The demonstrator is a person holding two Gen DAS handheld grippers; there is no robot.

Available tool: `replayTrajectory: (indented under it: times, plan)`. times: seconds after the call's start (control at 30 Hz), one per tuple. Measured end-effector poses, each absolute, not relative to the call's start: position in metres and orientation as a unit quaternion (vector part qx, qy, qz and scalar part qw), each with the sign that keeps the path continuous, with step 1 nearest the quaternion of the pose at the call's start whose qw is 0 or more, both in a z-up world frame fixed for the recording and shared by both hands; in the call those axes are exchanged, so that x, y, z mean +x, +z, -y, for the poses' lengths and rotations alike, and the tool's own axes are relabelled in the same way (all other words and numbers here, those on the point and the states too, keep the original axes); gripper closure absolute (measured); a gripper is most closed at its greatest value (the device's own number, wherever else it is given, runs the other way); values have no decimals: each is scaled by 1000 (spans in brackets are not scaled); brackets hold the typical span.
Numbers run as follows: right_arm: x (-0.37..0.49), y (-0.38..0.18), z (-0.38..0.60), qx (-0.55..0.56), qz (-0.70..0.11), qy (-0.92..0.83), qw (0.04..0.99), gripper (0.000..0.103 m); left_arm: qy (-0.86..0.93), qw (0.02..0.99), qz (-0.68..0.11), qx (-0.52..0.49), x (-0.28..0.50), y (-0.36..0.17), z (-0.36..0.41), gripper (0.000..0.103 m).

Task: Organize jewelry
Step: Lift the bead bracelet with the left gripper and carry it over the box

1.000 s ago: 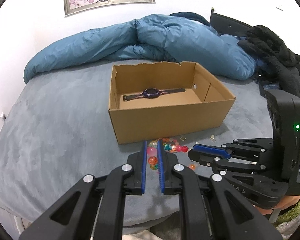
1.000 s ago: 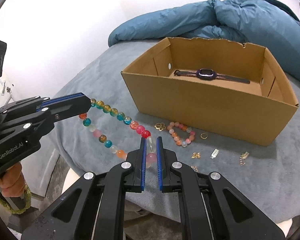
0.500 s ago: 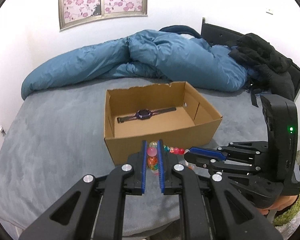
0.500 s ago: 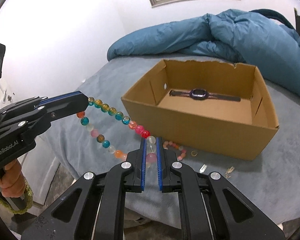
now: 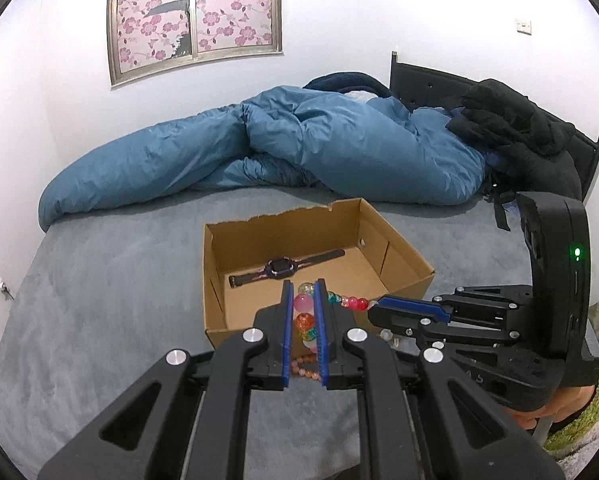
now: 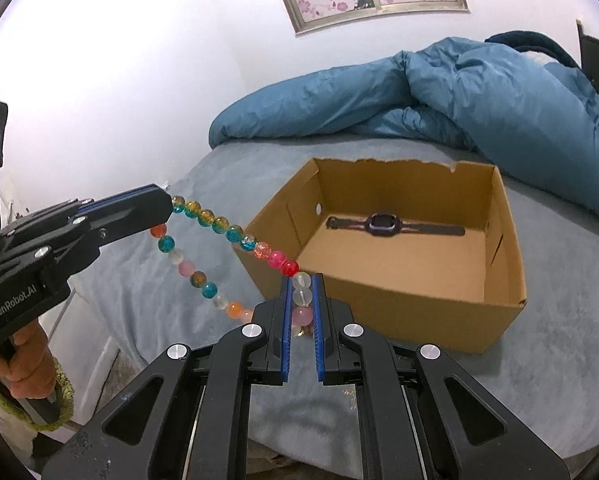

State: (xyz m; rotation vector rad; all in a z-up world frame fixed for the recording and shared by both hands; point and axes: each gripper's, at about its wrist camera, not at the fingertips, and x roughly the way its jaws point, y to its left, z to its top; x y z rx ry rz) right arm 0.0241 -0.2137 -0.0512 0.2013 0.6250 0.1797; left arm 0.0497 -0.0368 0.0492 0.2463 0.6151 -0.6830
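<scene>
A colourful bead necklace (image 6: 219, 224) hangs stretched between both grippers, in the air in front of the cardboard box (image 6: 379, 300). My left gripper (image 5: 301, 292) is shut on one end of the bead necklace (image 5: 304, 322); it also shows in the right wrist view (image 6: 161, 210). My right gripper (image 6: 301, 280) is shut on the other end; it also shows in the left wrist view (image 5: 379, 306). The box (image 5: 219, 280) holds a dark watch (image 5: 279, 267), also in the right wrist view (image 6: 385, 224).
A small pink bead bracelet (image 5: 305, 362) lies on the grey bed cover (image 5: 99, 300) below the grippers. A blue duvet (image 5: 299, 152) and black clothes (image 5: 519, 128) lie behind the box. The bed's front edge is close below me.
Both grippers have lifted the necklace up and towards the box. The box looks lower and farther, and the loose jewelry on the cover has dropped out of the right wrist view.
</scene>
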Motion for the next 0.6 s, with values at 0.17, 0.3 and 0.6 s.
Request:
replayTrajectory:
  times: [0.17,0.3,0.6]
  plan:
    - [32,-41,219,98,-297,87,946,95,-329,892,-287,118,56,56,40,94]
    - [36,-35,222,99,-291,84,948,95,-330,893,-280,121,61,60,45,94]
    - [50,-30,230,109,-288,80,948,95,-331,895,-276,118,81,64,52,94]
